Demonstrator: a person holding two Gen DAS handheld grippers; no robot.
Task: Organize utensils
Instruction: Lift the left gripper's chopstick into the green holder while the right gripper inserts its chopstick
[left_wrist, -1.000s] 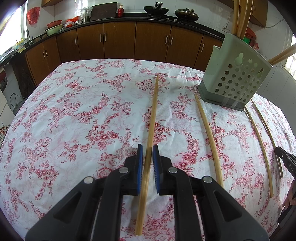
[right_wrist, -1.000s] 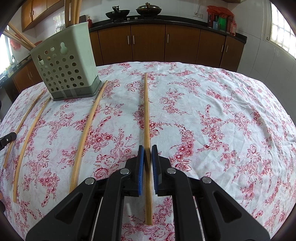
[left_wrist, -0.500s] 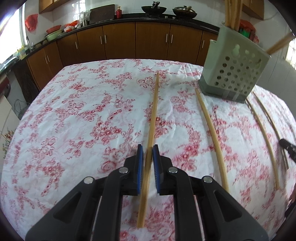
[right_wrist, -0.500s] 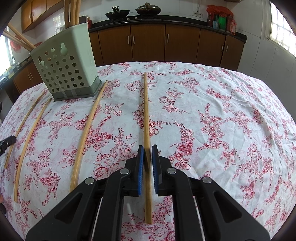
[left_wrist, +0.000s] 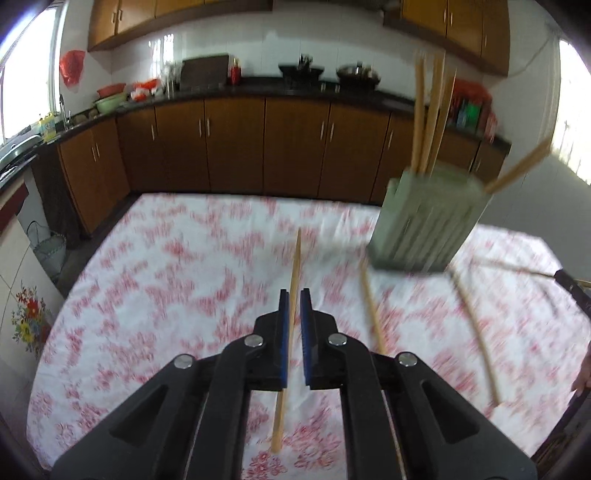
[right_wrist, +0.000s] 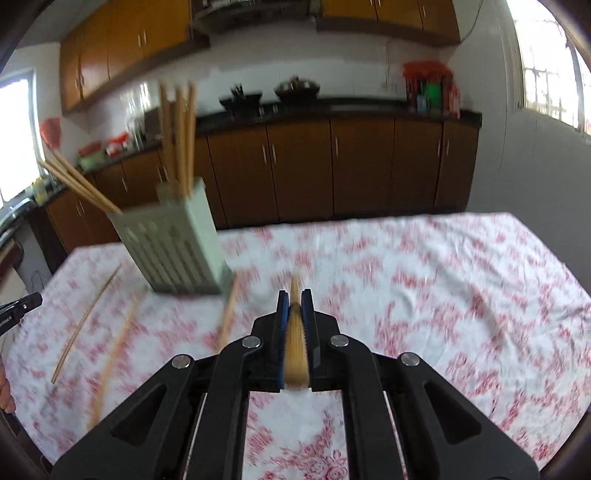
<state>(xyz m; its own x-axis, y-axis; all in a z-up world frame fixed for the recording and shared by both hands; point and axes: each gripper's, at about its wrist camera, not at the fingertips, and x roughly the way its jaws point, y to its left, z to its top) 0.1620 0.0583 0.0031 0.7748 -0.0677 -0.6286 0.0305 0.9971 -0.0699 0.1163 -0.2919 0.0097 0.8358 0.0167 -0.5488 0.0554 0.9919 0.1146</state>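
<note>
Two grippers, each clamped on a chopstick. The floral tablecloth (left_wrist: 155, 280) carries the green perforated holder (left_wrist: 424, 225), far right in the left view, already stocked with upright chopsticks. My left gripper (left_wrist: 294, 314) pinches its chopstick (left_wrist: 291, 291) mid-length; my right gripper (right_wrist: 294, 314) grips another chopstick (right_wrist: 295, 347), pointing forward, presumably for dropping into the holder. Loose chopsticks (right_wrist: 85, 317) lie nearby.

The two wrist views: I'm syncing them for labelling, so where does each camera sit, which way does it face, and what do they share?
Left wrist: behind the left gripper, facing kitchen cabinets; its fingers flank a chopstick; right gripper tip at right edge.
Right wrist: behind the right gripper, shut on a chopstick; left gripper tip at left edge.
Shared: green holder, floral tablecloth, loose chopsticks.
</note>
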